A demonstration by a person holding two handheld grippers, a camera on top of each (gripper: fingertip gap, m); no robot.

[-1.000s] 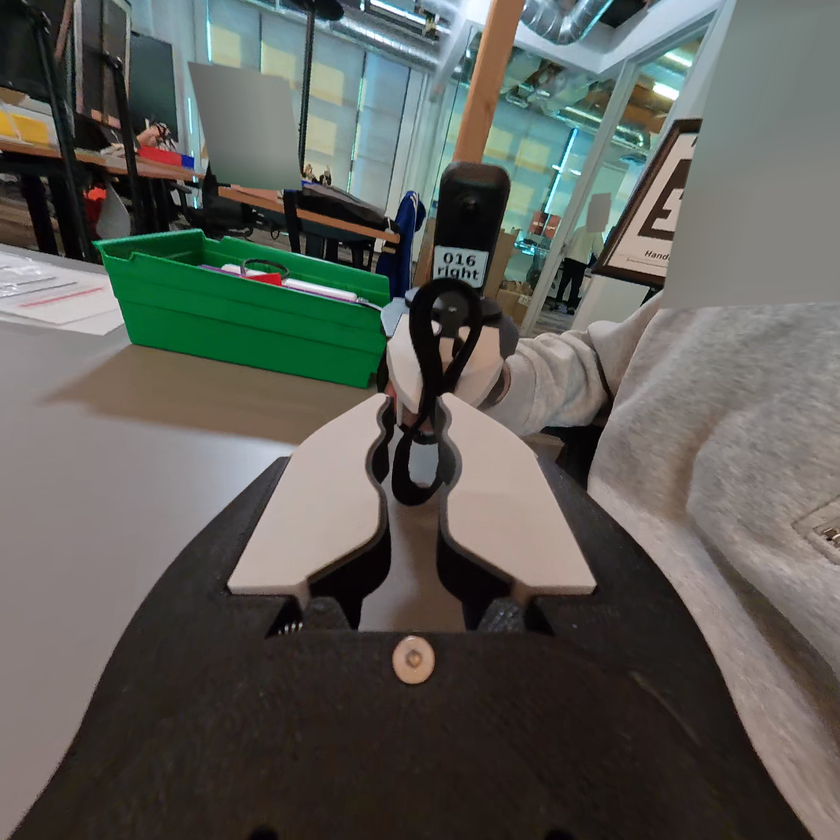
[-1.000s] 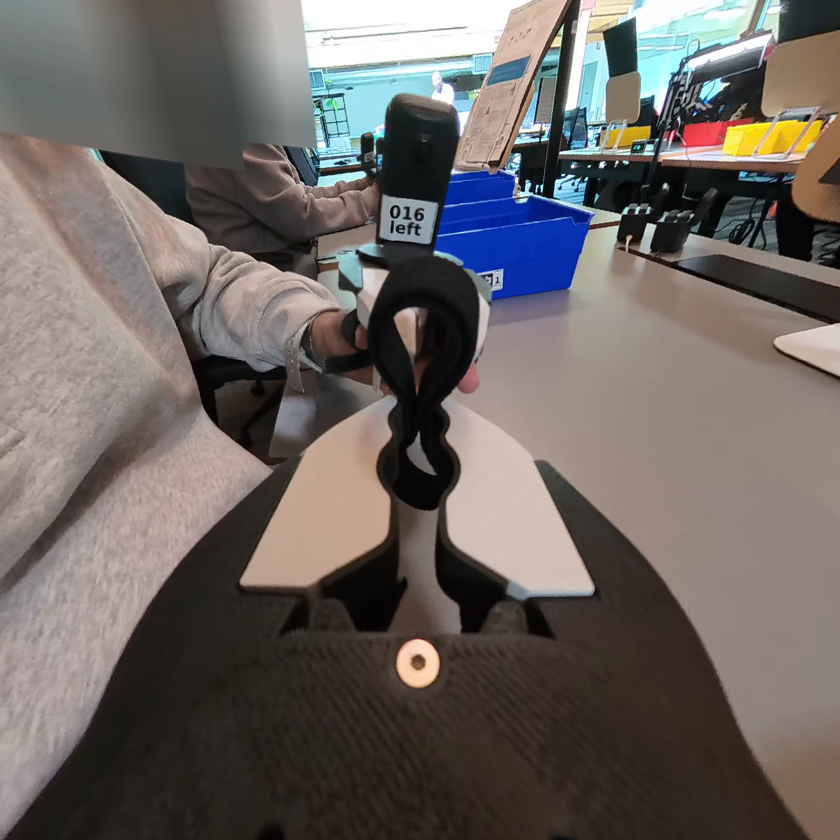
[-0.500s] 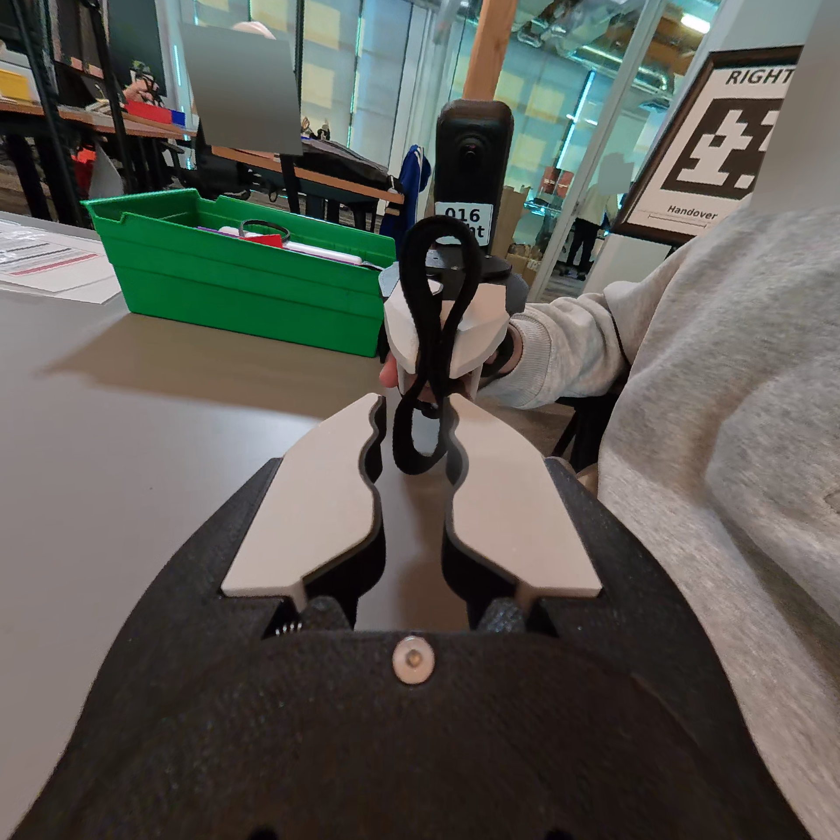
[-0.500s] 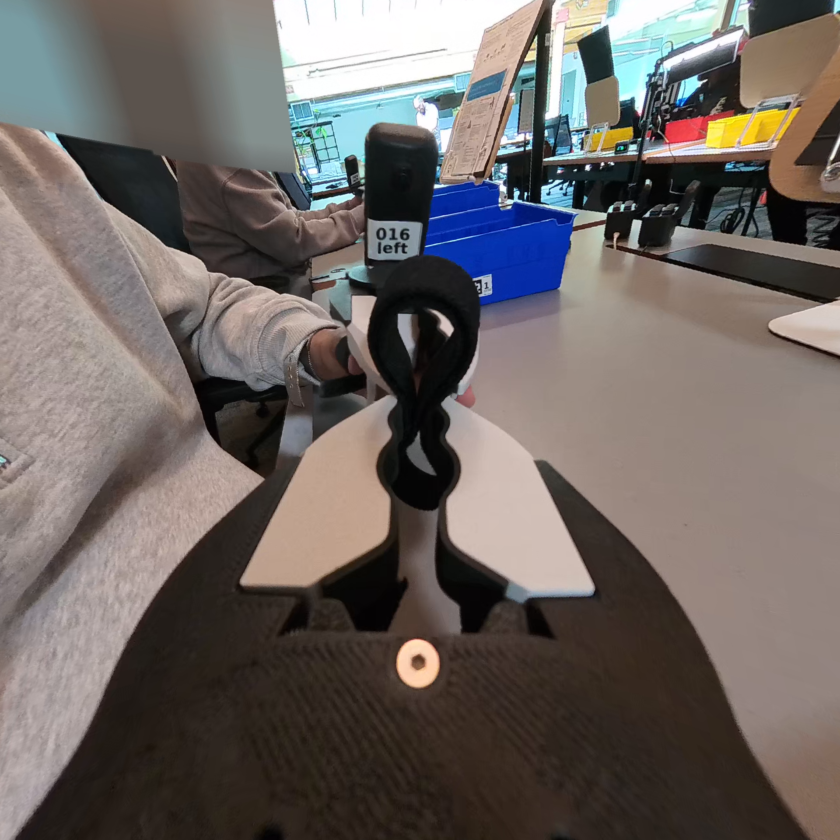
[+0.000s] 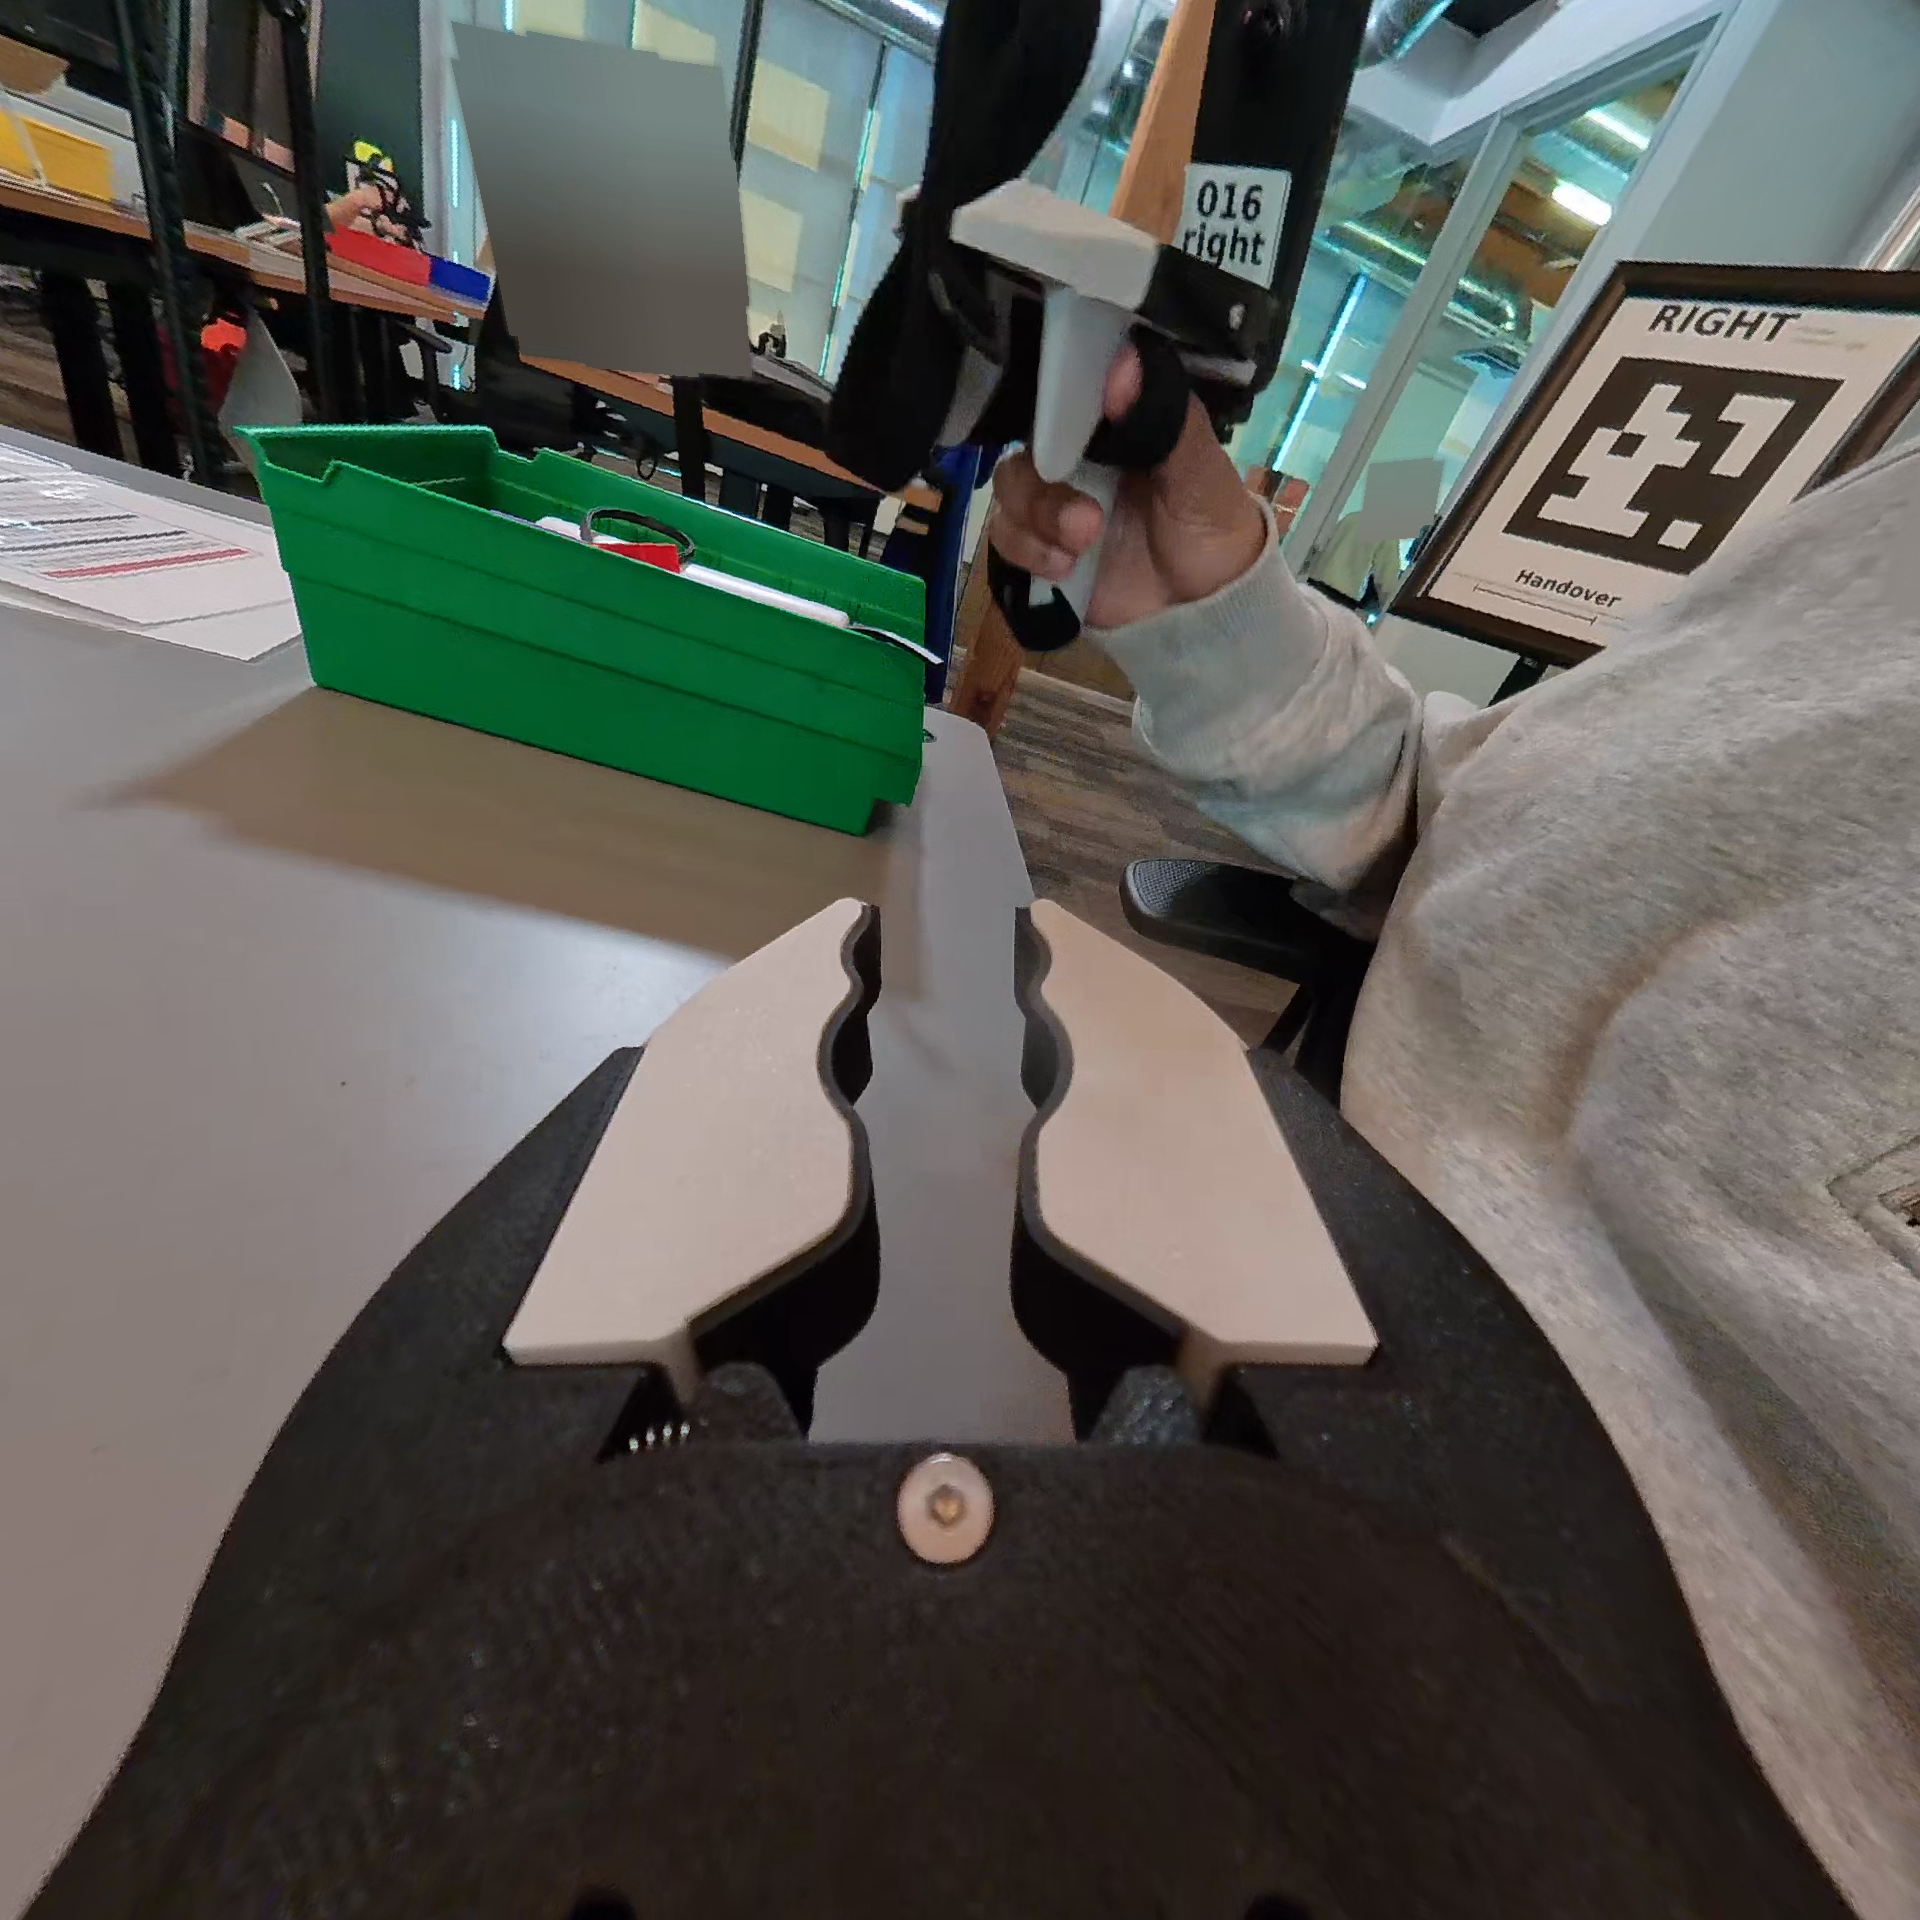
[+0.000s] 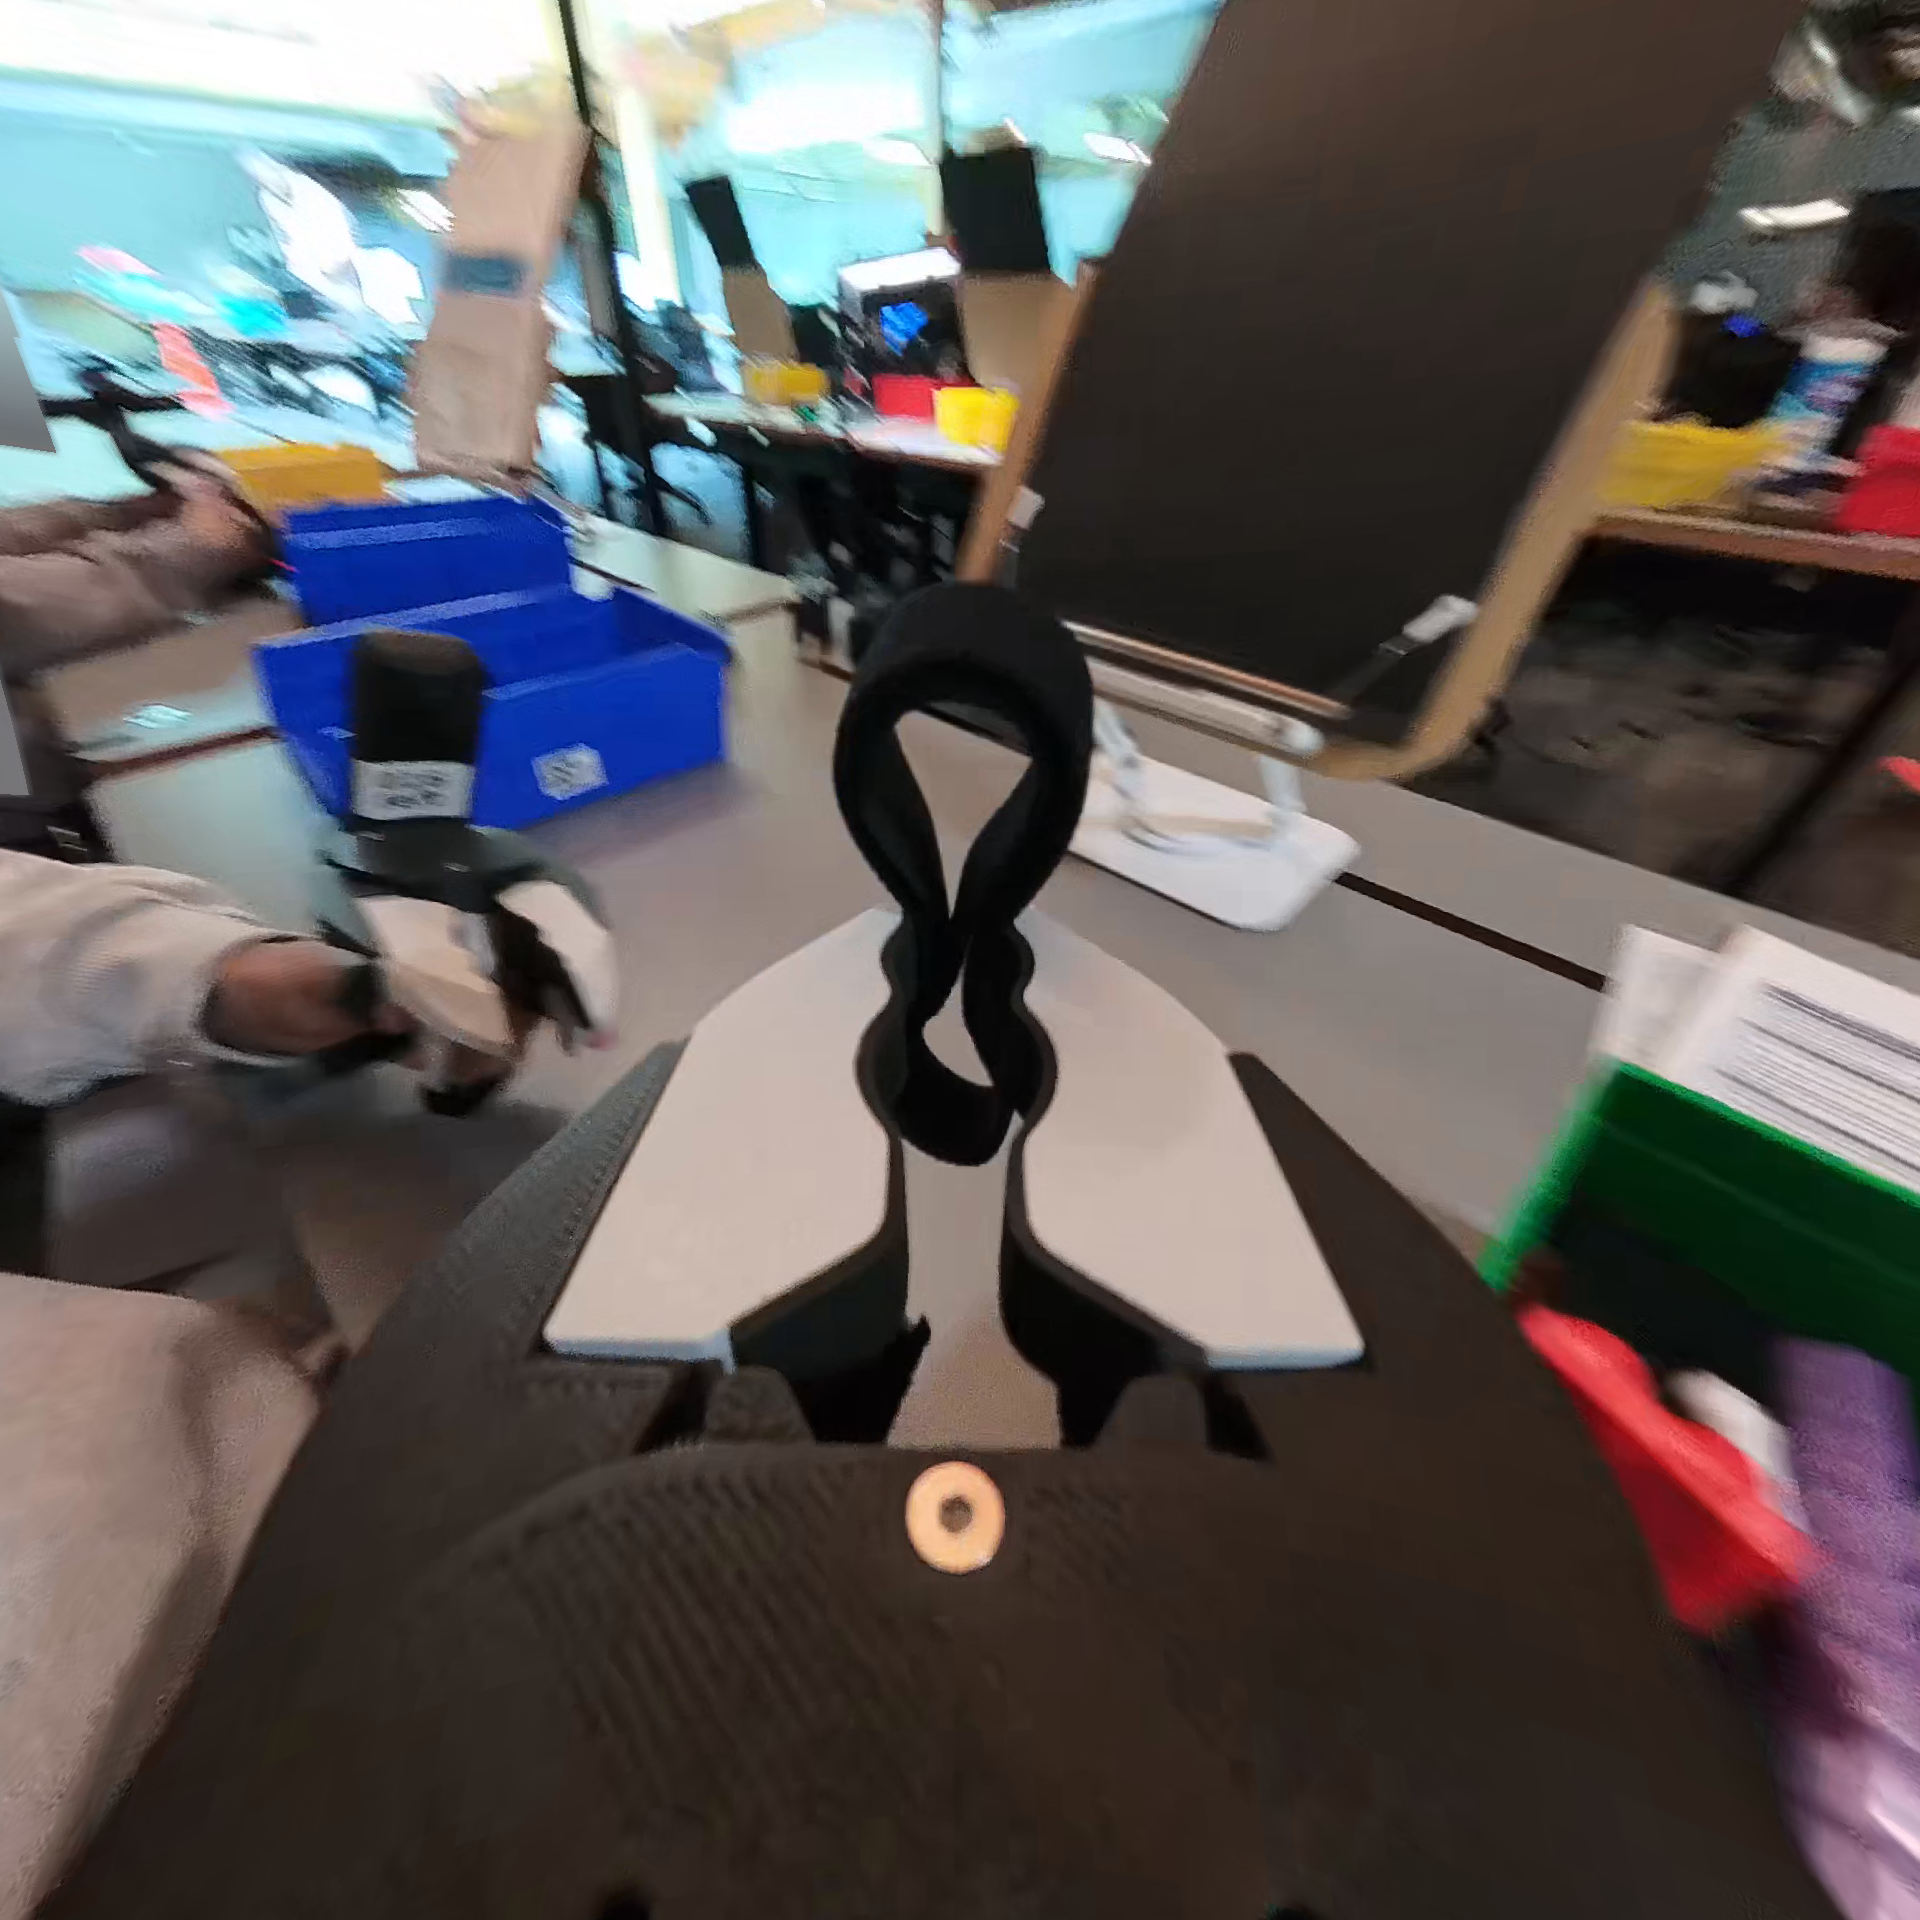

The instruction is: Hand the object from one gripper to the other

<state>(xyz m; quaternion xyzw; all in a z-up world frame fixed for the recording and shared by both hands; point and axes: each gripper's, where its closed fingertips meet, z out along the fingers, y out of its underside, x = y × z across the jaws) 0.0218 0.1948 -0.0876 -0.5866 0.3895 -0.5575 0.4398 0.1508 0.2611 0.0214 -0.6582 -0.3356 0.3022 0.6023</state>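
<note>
The right claw [image 6: 956, 1029] is clenched on a black band [image 6: 961, 831], pinching it near its lower end so that a small loop sits between the fingers [image 6: 1132, 1153] and a larger loop stands upright above the tips. The band touches nothing else. This view is blurred, so finer detail is hard to read.

The left claw [image 5: 945, 997] is released, its fingers [image 5: 727, 1143] spread with only bare grey counter [image 5: 260, 1039] showing in the gap. It sits low over the counter, near the edge.

From the left view the right claw [image 5: 935, 312] is raised, well above and beyond the left one, gripped by a hand [image 5: 1143, 520] in a grey sleeve. A green bin [image 5: 582, 665] (some items lie inside) stands on the counter behind it. From the right view a blue bin [image 6: 582, 707] sits farther back, and the left claw [image 6: 520, 966] shows low at the left.
</note>
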